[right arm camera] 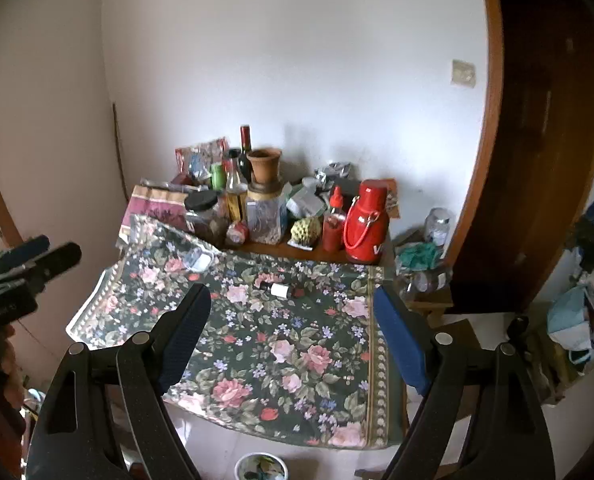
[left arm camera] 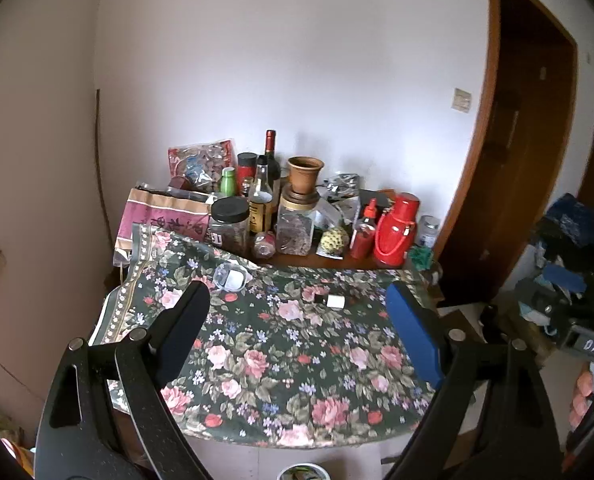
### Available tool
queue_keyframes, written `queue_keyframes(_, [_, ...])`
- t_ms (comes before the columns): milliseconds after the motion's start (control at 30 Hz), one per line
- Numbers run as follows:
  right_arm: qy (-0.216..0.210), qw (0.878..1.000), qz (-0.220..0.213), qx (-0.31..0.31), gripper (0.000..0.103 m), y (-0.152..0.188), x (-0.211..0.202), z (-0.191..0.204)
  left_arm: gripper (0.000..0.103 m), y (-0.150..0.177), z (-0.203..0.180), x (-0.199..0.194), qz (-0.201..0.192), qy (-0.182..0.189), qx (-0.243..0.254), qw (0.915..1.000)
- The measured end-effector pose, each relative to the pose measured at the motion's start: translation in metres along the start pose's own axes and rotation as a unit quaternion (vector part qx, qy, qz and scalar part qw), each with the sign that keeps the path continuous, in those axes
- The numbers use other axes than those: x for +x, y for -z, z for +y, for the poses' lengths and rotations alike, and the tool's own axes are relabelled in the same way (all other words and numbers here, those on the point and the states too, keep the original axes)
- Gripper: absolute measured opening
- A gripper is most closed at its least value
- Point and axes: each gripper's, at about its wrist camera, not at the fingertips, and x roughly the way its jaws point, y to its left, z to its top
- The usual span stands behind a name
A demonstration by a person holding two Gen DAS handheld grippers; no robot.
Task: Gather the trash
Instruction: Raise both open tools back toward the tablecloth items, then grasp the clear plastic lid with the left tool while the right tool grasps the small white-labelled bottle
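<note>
A small dark bottle with a white label (left arm camera: 329, 300) lies on its side on the floral tablecloth (left arm camera: 281, 360); it also shows in the right wrist view (right arm camera: 278, 289). A clear plastic cup or lid with white inside (left arm camera: 230, 277) lies farther left on the cloth, also seen in the right wrist view (right arm camera: 199, 259). My left gripper (left arm camera: 297, 300) is open and empty above the cloth's near half. My right gripper (right arm camera: 291, 300) is open and empty, likewise short of the bottle. The left gripper's fingers (right arm camera: 37, 256) show at the left edge of the right wrist view.
The back of the table holds jars, bottles, a clay pot (left arm camera: 305, 174), a red thermos (left arm camera: 395, 236), a custard apple (right arm camera: 305, 230) and bags. A round bin (right arm camera: 261, 467) sits on the floor below the table's front edge. A wooden door frame (right arm camera: 537, 160) and clutter stand right.
</note>
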Motion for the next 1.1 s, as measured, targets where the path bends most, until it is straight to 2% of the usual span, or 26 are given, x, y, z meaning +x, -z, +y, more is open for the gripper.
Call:
queue_keyframes(267, [-0.031, 0.998, 0.059, 0.020, 0.081, -0.011, 0.073, -0.017, 0.090, -0.015, 0.010, 0.058, 0.030, -0.042, -0.005, 0.9987])
queue_keyframes(433, [-0.021, 0.994, 0.101, 0.044, 0.081, -0.014, 0.129, -0.019, 0.090, -0.030, 0.055, 0.114, 0.059, -0.051, -0.023, 0.9967])
queue_keyframes(667, [-0.006, 0.982, 0.157, 0.102, 0.081, -0.013, 0.215, -0.012, 0.090, -0.046, 0.126, 0.228, 0.132, -0.056, -0.039, 0.9889])
queue_keyframes(800, [-0.008, 0.972, 0.201, 0.125, 0.081, -0.007, 0.271, -0.002, 0.089, -0.031, 0.153, 0.290, 0.167, -0.069, -0.041, 0.9828])
queue_keyframes(867, [0.001, 0.967, 0.220, 0.127, 0.081, -0.002, 0.299, 0.000, 0.089, -0.020, 0.163, 0.315, 0.188, -0.063, -0.048, 0.9790])
queue_keyframes(967, [0.008, 0.959, 0.249, 0.133, 0.081, 0.009, 0.337, 0.002, 0.084, 0.002, 0.180, 0.358, 0.228, -0.046, -0.071, 0.9699])
queue_keyframes(1100, [0.008, 0.951, 0.271, 0.148, 0.081, 0.022, 0.371, 0.000, 0.073, 0.021, 0.192, 0.391, 0.257, -0.030, -0.092, 0.9615])
